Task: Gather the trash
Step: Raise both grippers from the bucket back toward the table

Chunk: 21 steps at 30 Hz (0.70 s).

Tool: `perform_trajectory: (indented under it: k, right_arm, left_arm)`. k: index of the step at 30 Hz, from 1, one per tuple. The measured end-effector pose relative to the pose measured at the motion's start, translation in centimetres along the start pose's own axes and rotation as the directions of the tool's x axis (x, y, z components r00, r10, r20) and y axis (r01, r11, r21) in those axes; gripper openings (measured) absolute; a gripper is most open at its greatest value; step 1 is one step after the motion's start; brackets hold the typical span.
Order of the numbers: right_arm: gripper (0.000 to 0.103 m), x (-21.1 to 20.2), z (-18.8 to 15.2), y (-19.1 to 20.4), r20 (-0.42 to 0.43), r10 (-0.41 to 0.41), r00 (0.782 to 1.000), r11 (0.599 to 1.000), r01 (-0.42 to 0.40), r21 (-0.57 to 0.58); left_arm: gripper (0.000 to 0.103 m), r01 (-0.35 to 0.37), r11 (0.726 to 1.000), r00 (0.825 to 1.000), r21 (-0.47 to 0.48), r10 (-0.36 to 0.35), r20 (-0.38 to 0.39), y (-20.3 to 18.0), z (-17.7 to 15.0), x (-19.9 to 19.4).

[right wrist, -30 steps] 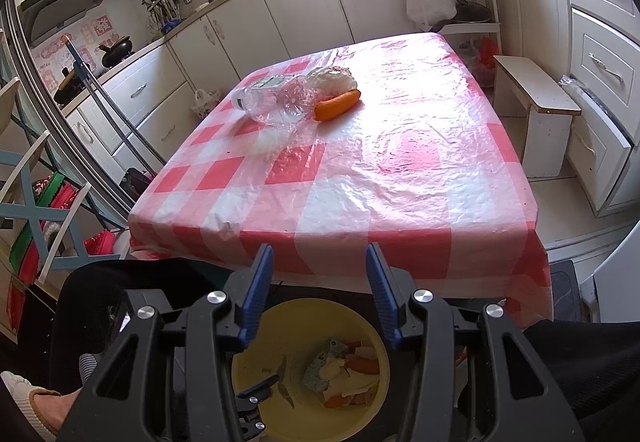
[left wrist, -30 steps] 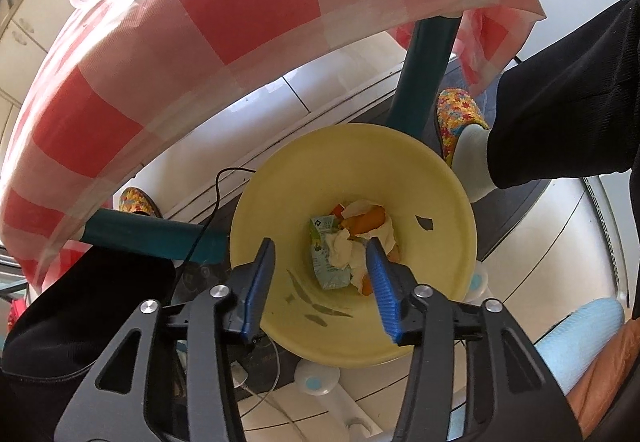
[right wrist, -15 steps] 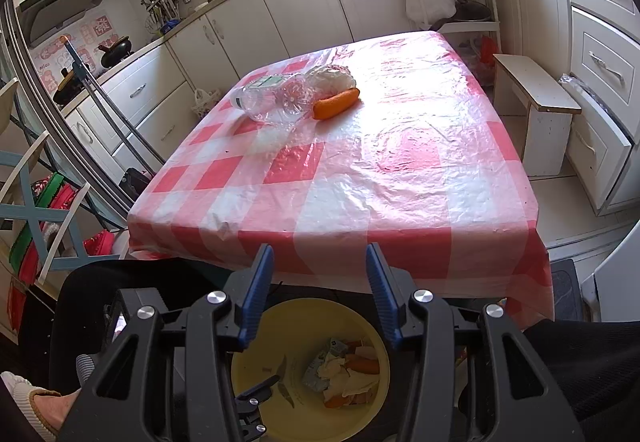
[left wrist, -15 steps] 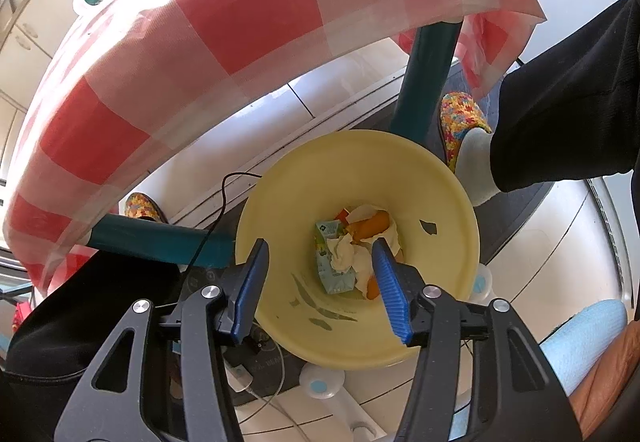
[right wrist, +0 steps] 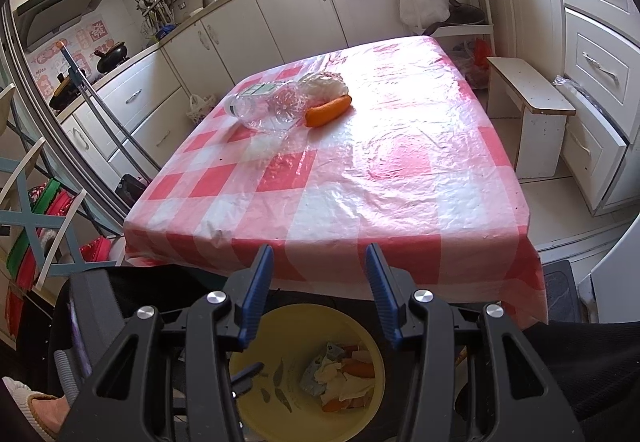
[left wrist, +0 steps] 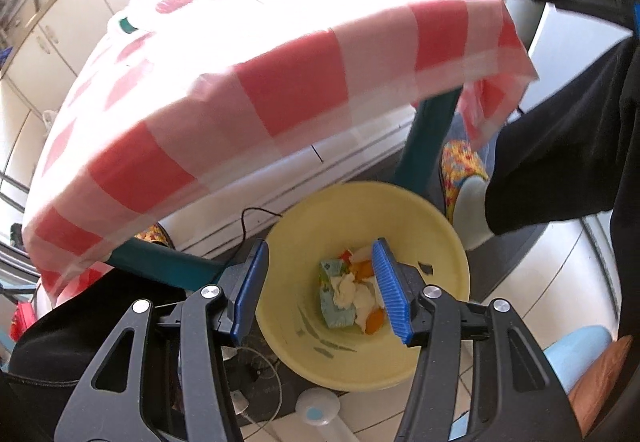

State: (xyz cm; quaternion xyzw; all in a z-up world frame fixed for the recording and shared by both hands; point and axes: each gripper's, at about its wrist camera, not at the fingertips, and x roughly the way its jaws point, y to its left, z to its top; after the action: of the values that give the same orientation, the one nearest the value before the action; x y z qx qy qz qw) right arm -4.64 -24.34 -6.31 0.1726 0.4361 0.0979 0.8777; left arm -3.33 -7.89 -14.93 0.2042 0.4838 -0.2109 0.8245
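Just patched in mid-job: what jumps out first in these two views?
The red-checked tablecloth fills the right wrist view, with a carrot beside a clear plastic bottle at its far left. Below the near edge, a yellow bin holds scraps, and the open left gripper hangs empty above it.

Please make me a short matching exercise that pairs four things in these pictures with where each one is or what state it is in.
Things:
1. carrot
2. plastic bottle
3. yellow bin
4. left gripper

Descriptions:
A. on the floor by the table, scraps inside
B. lying clear and crushed on the tablecloth
C. open and empty above the bin
D. orange, lying beside the bottle

Pairs: 1-D, 2-B, 3-A, 4-C
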Motion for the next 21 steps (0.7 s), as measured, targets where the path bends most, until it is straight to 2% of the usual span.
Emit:
perform_trajectory:
  k: [9,11,21]
  right_arm:
    - [0.048,0.0,0.0,0.3,-0.004,-0.003,1.0,1.0,0.003,-0.007]
    - [0.052,0.0,0.0,0.3,-0.005,-0.003,1.0,1.0,0.003,-0.007]
    - [0.052,0.1,0.0,0.4,-0.007,-0.002,1.0,1.0,0.002,-0.014]
  left_arm:
    - [0.052,-0.024,0.995,0.999,-0.093,0.028,0.042,1.9,0.7,-0.8]
    - [0.052,-0.028,0.994,0.999,-0.105,0.033,0.041,2.2,0.6,-0.8]
    - [0.055,-0.036,0.993,0.998,-0.114,0.042,0.045,2.3,0.5,-0.9]
